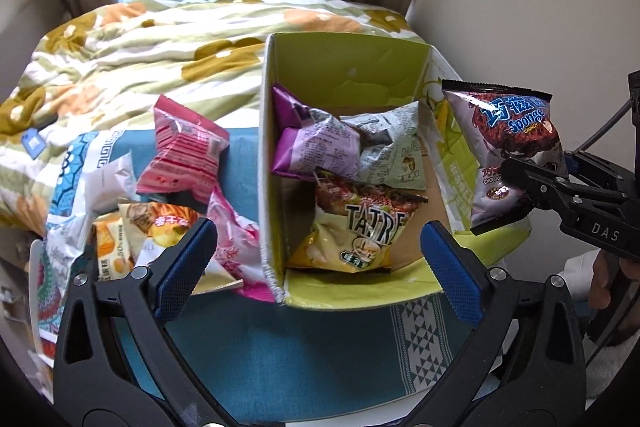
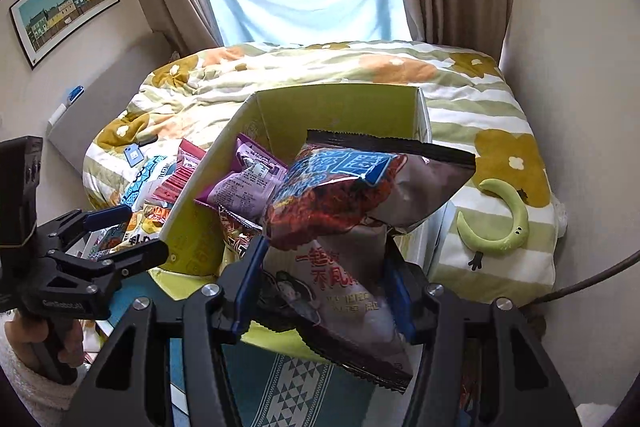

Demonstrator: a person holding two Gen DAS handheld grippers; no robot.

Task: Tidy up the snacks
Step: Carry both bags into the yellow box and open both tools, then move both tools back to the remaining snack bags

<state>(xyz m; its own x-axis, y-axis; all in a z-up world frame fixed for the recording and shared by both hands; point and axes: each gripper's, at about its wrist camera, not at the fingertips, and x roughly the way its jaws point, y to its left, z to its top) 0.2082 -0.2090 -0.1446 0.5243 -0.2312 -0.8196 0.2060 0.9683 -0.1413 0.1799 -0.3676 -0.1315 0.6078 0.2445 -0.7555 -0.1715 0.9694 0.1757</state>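
Observation:
An open green cardboard box (image 1: 348, 67) stands on a teal cloth. A purple bag (image 1: 316, 147), a pale printed bag (image 1: 392, 147) and a yellow bag (image 1: 356, 231) lie inside it. My left gripper (image 1: 320, 263) hovers wide open over the box's near left corner, with nothing pressed between its blue pads. My right gripper (image 2: 324, 287) is shut on a brown chocolate snack bag (image 2: 340, 227), held upright above the box's right wall (image 1: 452, 179). From the left wrist, that snack bag (image 1: 512, 147) and the right gripper (image 1: 516, 183) appear at the right. The left gripper (image 2: 146, 229) stands left of the box (image 2: 192, 227).
Loose snacks lie left of the box: a pink bag (image 1: 184, 151), a white and blue bag (image 1: 92, 167), an orange bag (image 1: 160, 223). A floral duvet (image 1: 160, 47) covers the bed behind. A green crescent toy (image 2: 500, 223) lies right of the box. A hand (image 2: 40, 339) holds the left gripper.

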